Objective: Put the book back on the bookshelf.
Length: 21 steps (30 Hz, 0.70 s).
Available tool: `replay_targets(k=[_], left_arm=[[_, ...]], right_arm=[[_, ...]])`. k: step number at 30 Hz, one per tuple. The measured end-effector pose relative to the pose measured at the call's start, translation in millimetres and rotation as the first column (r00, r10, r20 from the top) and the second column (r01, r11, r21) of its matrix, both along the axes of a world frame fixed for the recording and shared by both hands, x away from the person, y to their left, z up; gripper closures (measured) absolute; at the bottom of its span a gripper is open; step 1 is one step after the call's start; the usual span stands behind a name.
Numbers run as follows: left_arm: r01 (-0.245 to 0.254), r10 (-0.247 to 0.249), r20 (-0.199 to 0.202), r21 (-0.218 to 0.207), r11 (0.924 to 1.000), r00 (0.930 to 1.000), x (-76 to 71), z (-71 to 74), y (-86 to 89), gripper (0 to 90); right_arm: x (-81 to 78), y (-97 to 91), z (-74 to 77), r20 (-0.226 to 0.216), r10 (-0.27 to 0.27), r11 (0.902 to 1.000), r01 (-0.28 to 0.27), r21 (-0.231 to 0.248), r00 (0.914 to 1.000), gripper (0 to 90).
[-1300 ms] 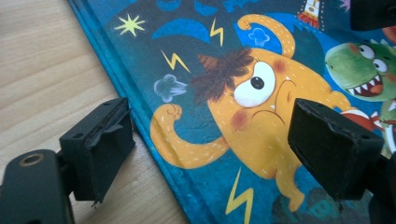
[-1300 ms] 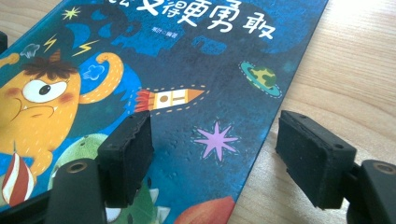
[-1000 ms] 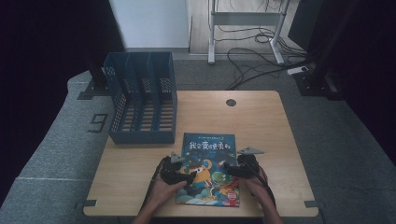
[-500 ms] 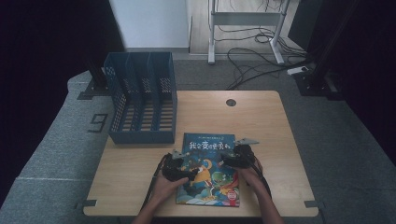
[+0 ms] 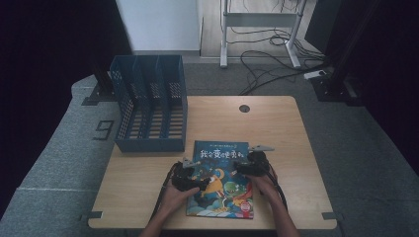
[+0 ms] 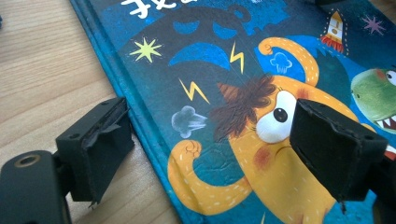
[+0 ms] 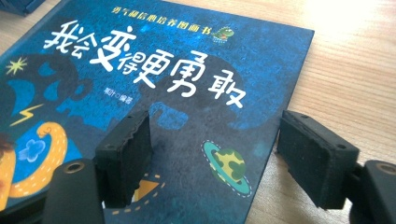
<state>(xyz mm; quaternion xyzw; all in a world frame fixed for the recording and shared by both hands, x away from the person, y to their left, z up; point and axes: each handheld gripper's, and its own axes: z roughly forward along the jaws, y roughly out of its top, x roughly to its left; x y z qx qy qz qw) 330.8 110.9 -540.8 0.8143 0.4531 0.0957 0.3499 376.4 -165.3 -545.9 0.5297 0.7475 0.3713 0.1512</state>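
A blue picture book [image 5: 220, 185] with cartoon monsters on its cover lies flat on the wooden table [image 5: 276, 123], near the front edge. My left gripper [image 5: 192, 178] is at the book's left edge. In the left gripper view it [image 6: 212, 140] is open and straddles that edge, with one jaw over the bare table [image 6: 42, 70] and the other over the cover [image 6: 224, 70]. My right gripper [image 5: 250, 167] is at the book's right edge. In its own view it [image 7: 219, 149] is open, with one jaw over the cover [image 7: 140, 70] and the other over the wood [image 7: 345, 70].
A blue slotted file organiser [image 5: 150, 103] stands at the table's back left, its compartments open upward. A round cable hole [image 5: 244, 108] sits near the table's far edge. Beyond the table there are cables and desk legs on the floor.
My right gripper has moved a little away from the person along the book's right edge. The left gripper and the book have stayed put.
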Motion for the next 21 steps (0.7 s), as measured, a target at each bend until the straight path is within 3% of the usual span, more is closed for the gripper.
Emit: replay_targets(k=[9, 21], left_arm=[[0.005, -0.005, 0.007, 0.009, 0.9999, 1.0000, -0.2, -0.5, -0.8, 12.0], [0.014, -0.014, 0.006, 0.006, 0.9999, 0.9999, 0.0, -0.7, -0.4, 11.3]], right_arm=[[1.0, -2.9, 2.4, -0.024, -0.006, 0.9989, 0.007, 0.046, 0.9997, 24.1], [-0.5, -6.7, 8.4, -0.016, 0.000, 0.9956, 0.002, 0.094, 0.9999, 26.9]])
